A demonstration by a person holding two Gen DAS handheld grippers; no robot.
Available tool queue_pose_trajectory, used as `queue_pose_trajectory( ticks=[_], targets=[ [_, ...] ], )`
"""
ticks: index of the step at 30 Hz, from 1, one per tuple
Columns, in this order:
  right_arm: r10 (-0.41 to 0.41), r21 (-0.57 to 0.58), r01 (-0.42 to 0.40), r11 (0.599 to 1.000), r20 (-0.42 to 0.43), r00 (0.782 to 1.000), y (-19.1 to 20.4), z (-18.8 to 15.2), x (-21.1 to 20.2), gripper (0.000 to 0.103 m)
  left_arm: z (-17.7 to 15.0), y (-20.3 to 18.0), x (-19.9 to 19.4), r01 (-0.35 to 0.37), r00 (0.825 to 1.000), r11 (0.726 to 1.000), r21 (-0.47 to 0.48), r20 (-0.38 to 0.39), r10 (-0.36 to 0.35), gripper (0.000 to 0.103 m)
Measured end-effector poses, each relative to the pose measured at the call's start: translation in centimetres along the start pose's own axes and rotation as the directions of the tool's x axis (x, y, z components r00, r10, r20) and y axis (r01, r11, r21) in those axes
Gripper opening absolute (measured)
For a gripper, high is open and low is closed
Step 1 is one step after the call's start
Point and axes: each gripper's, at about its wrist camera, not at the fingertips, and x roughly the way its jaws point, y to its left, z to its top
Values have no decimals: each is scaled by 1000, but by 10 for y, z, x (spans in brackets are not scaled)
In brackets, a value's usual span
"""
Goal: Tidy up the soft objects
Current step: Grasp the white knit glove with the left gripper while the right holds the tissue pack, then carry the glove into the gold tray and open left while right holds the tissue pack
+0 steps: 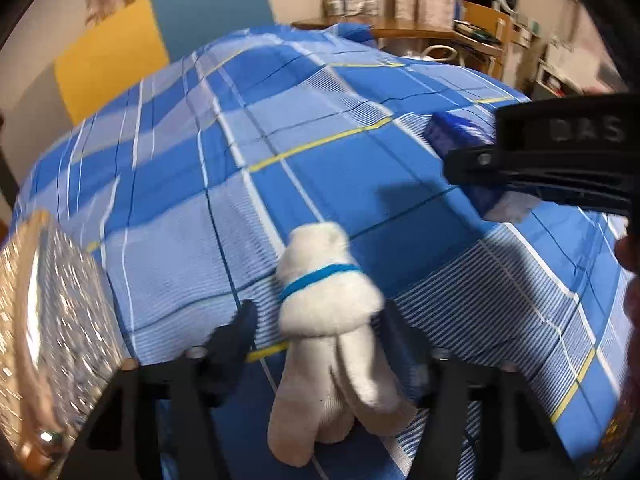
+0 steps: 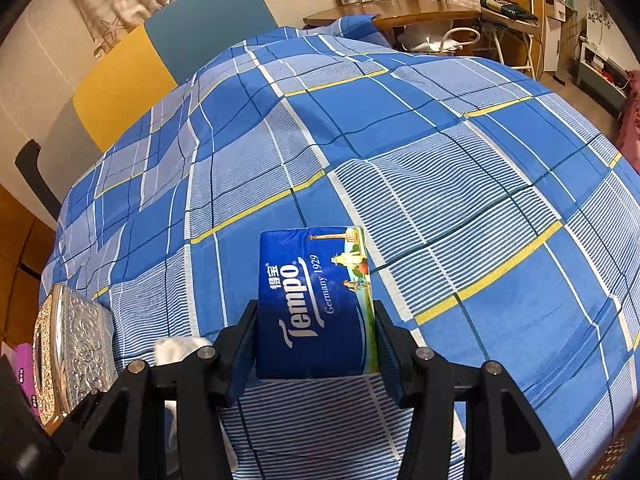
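A white plush dog [image 1: 328, 308] with a blue collar lies on the blue plaid bedspread [image 1: 224, 216], head pointing away from me. My left gripper [image 1: 320, 332] stands open around its body; a strip of bedspread shows between the left finger [image 1: 240, 332] and the plush. A blue Tempo tissue pack [image 2: 316, 300] is held above the bed with my right gripper [image 2: 316, 312] shut on its sides. In the left wrist view that right gripper [image 1: 472, 160] hangs at the right with the tissue pack [image 1: 452, 136] in it. A white soft piece [image 2: 176, 350] shows by the right gripper's left finger.
An ornate silver and gold box [image 1: 52, 320] [image 2: 72, 348] stands on the bed at the near left. Yellow and teal headboard panels [image 2: 120, 80] rise behind the bed. A wooden desk [image 2: 420, 12] with clutter is at the back right. A hand [image 1: 632, 280] shows at the right edge.
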Motion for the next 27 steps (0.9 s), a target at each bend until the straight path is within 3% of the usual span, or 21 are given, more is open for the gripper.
queue_pose_trajectory(
  ticks=[1,3,4,9,15,21,27],
  targets=[
    [1,0,-1,1000,-1,1000,0,0,0,53,-1,3,3,2,1000,1000,-20,-10,-2,67],
    [-2,-7,2,1000,-1,1000,1,0,1,53,-5,7,7,27,999,999,-36,-31,-28,39],
    [-3,-9,3,1000,-1,1000,1,1,1,53,-7,6,7,27,999,999,-45,-39,-29,34],
    [-5,-19,5,1000,-4,1000,2,0,3,53,-8,16,-15,78,997,991,-104,13,-77,33],
    [-18,-32,18,999,6,1000,3,0,3,53,-4,26,-72,145,985,982,-122,110,-132,33],
    [-21,-37,21,999,11,1000,3,-1,4,53,-2,45,-131,171,967,979,-114,212,-144,33],
    [-25,-70,27,997,28,999,7,-3,3,53,-15,90,-195,175,944,975,-139,305,-126,33]
  ],
)
